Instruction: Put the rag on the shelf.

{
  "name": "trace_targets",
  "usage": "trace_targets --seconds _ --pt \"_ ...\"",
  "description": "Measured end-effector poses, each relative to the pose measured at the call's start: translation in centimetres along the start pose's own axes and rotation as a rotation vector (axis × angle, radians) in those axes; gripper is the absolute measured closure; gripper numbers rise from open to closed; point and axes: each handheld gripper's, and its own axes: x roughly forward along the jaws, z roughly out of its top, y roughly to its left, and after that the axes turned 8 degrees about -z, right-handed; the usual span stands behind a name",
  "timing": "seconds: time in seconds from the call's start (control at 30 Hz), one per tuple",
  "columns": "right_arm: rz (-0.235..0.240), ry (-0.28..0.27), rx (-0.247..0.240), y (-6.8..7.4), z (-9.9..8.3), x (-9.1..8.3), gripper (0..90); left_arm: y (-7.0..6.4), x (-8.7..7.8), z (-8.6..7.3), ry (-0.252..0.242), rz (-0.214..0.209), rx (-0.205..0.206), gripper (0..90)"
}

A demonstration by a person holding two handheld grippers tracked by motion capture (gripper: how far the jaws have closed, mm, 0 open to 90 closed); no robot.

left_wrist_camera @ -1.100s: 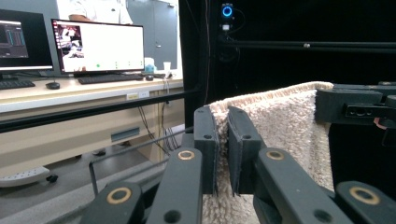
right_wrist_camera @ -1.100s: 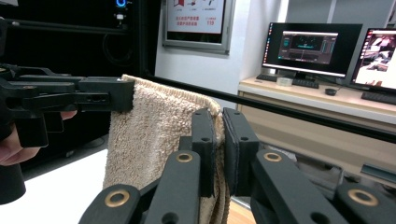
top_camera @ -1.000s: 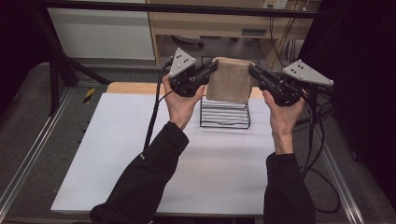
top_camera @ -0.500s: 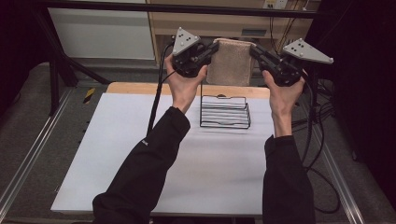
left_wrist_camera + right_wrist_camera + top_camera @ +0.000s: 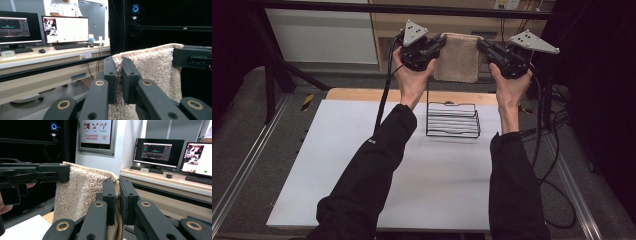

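Towel corners hidden
The towel (image 5: pixel 150 67) corners vanish between each tool's jaws; its lower edge is cut off in both gripper views.

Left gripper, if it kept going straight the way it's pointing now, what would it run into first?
The left gripper is shut on the beige towel's top corner and points along its upper edge. Beyond the towel, it would probably meet the right gripper, clamped on the opposite corner, though depth is unclear.
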Motion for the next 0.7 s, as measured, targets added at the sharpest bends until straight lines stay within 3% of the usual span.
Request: trace_targets --seconds 0.37,0.7 --pt "0.006 0.030 0.006 -0.8 -0.9 2.0 84.1 1.4 1.1 -0.9 0.018 0.009 0.011 83.2" --pt "-0.001 0.059 0.012 -1.5 -2.3 1.8 84.1 0.7 1.4 -2.5 0.047 -0.005 0.011 83.2"
